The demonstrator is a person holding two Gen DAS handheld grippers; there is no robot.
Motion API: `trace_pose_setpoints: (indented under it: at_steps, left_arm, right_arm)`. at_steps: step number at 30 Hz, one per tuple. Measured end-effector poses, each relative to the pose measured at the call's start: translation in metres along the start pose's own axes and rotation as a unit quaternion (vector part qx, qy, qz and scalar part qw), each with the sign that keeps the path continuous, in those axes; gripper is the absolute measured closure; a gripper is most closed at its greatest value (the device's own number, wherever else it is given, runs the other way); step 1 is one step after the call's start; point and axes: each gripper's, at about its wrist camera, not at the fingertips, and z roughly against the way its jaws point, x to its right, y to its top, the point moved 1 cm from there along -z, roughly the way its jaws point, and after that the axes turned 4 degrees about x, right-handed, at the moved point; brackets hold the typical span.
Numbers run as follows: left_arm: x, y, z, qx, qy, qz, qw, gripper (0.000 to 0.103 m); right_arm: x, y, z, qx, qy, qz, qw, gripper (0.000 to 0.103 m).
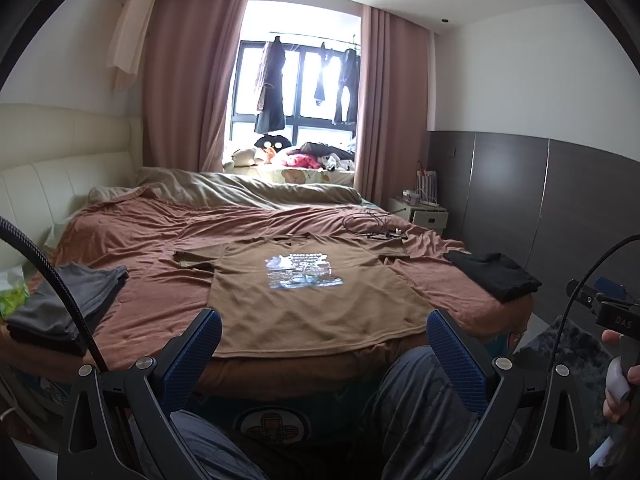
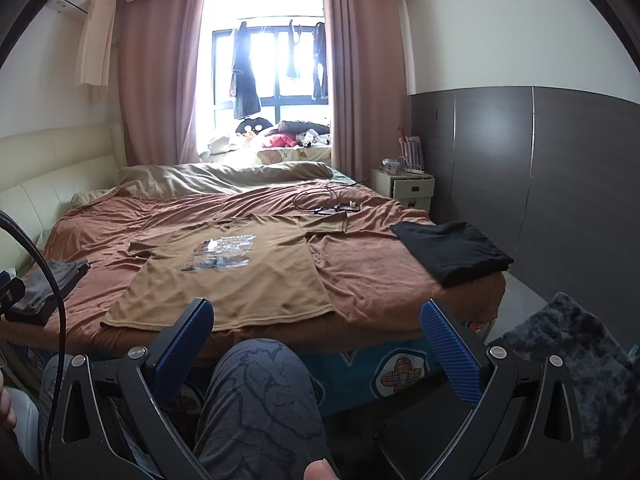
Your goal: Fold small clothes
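The left tool (image 1: 322, 344) is released, its blue-padded fingers (image 1: 200, 356) spread wide with nothing between them, held above the person's knees just off the near edge of the bed (image 1: 140, 236). The right tool (image 2: 316, 338) is likewise spread wide and holds nothing, raised over a knee in patterned trousers (image 2: 256, 392) at the same near edge.

Beyond both tools, a brown T-shirt (image 1: 316, 300) lies flat and face up on the rust-coloured bedspread (image 2: 376, 276), its hem along the near edge of the bed, its collar toward the far side, both short sleeves spread out. A pale printed graphic (image 1: 302, 272) sits on its chest.

At the left near corner of the bed rests a stack of folded grey clothes (image 1: 60, 308). Near the right edge lies a folded black garment (image 2: 452, 252), well apart from the T-shirt. Behind the T-shirt's collar, a tangle of dark cables (image 1: 372, 224) lies on the bedspread. A beige duvet (image 2: 224, 178) is bunched along the far edge.

Past the bed, a white bedside cabinet (image 2: 404, 188) stands by the grey wall panels, and dark clothes hang in the bright window (image 1: 296, 84) between pink curtains (image 1: 188, 80). A dark shaggy rug (image 2: 576, 360) lies on the floor at the right.
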Motion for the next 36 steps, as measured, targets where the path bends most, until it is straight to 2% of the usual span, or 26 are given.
trace_pose_setpoints:
  at_steps: [22,36]
  left_arm:
    - [0.001,0.001,0.001,-0.002,0.002,0.000,1.0000,0.000]
    - [-0.004,0.002,-0.020,-0.016,0.008,0.002,0.9998,0.000]
  right_arm:
    - [-0.003,0.001,0.000,0.000,-0.003,0.005,1.000,0.000]
    - [-0.006,0.003,-0.015,-0.008,0.013,-0.005,1.000,0.000]
